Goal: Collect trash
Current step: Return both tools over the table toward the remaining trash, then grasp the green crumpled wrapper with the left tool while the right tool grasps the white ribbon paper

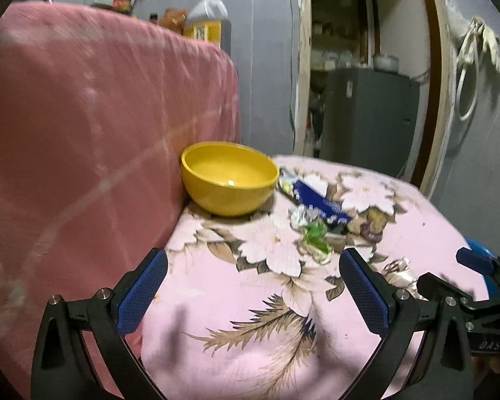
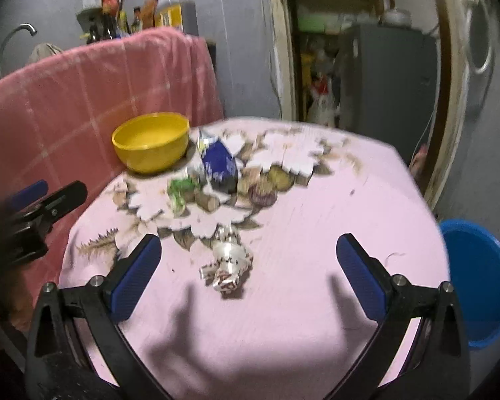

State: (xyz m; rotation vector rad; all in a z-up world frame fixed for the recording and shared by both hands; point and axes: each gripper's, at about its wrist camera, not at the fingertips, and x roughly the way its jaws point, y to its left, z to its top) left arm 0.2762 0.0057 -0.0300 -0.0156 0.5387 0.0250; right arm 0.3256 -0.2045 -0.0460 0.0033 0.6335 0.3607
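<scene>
Both grippers, left gripper (image 1: 253,286) and right gripper (image 2: 249,273), hang open over the table (image 2: 333,226). Near the right one lies a crumpled silver wrapper (image 2: 228,268); pinching the floral cloth could drag the far-left yellow bowl (image 2: 151,141).

Left wrist view: low and close over the bench (image 1: 216,300), facing forward along the left tool (image 1: 253,286) toward the pink backrest (image 1: 83,116) and doorway (image 1: 366,83). Right tool (image 1: 473,266) shows at its right edge.

Right wrist view: a little higher and farther back, facing the same way along the right tool (image 2: 248,273). Left tool (image 2: 40,206) shows at its left edge.

Shared by both: floral cloth, yellow bowl (image 1: 228,178) (image 2: 151,141), blue wrapper (image 1: 320,205) (image 2: 220,166), green wrapper (image 1: 315,236) (image 2: 180,190), doorway, blue tub (image 1: 483,266) (image 2: 480,283) at right. Both views blurred.
</scene>
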